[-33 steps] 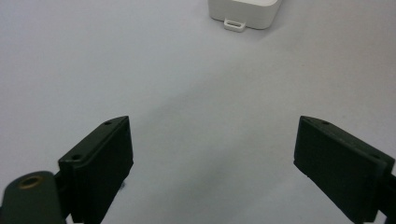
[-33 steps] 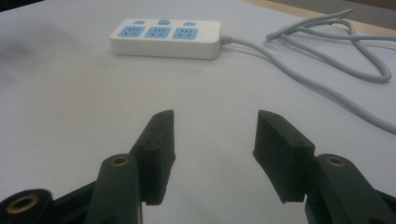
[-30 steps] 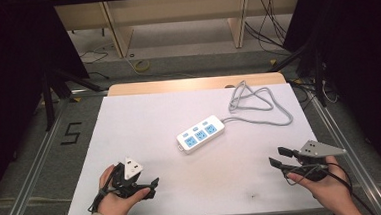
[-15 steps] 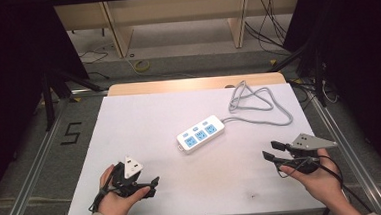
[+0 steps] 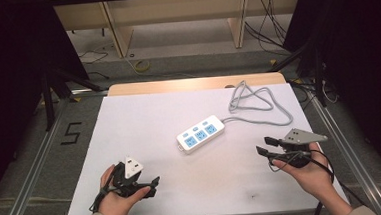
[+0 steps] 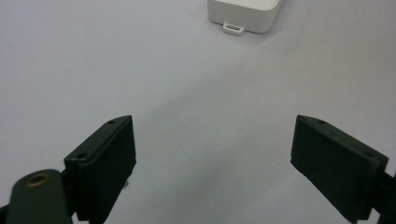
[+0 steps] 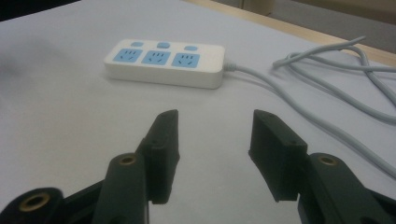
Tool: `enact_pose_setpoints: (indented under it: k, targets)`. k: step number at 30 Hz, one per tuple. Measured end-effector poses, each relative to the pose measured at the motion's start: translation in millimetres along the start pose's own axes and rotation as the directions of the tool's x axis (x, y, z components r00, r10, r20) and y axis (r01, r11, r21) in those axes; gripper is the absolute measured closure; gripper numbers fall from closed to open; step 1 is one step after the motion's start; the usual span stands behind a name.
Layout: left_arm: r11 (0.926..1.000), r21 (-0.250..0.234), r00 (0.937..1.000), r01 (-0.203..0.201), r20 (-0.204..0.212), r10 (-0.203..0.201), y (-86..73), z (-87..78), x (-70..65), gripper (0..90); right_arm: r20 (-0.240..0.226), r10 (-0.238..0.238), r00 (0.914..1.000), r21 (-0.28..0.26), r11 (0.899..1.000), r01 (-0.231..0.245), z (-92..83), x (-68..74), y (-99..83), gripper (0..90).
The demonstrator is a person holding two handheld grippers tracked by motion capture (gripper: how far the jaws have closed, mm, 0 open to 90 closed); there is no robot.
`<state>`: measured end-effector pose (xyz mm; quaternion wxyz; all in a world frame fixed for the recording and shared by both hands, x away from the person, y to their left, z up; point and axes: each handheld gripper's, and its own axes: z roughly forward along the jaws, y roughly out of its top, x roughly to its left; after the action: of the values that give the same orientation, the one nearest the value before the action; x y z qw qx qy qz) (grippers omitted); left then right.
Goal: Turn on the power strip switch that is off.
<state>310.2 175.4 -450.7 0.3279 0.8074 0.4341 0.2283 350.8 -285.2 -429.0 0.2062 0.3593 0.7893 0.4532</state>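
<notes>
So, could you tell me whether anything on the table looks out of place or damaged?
Nothing stands out. The power strip lies flat and intact at an angle, and its grey cable sits in loose loops behind it.

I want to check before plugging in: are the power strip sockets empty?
Empty. The power strip shows three blue sockets with no plug in them.
</notes>
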Motion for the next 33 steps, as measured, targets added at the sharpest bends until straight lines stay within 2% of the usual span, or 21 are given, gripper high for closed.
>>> enact_pose_setpoints:
  k: [16, 22, 33]
  targets:
    - [1.0000, -0.007, 0.9999, 0.000, 0.012, 0.000, 2.2, -0.3, -2.9, 14.2, 0.004, -0.014, 0.9999, -0.008, 1.000, 0.014, 10.2, 1.0, 9.8, 60.1]
    - [1.0000, -0.004, 0.9999, 0.009, 0.011, -0.009, 1.9, 1.9, -1.5, 14.2, -0.010, -0.015, 0.9998, -0.009, 1.000, 0.015, 16.5, 3.9, 13.5, 62.9]
    - [1.0000, 0.000, 0.9998, -0.004, 0.021, 0.004, 4.1, 4.9, -2.1, 14.5, -0.033, -0.027, 0.9991, -0.006, 1.000, 0.027, 32.4, 12.1, 23.9, 65.6]
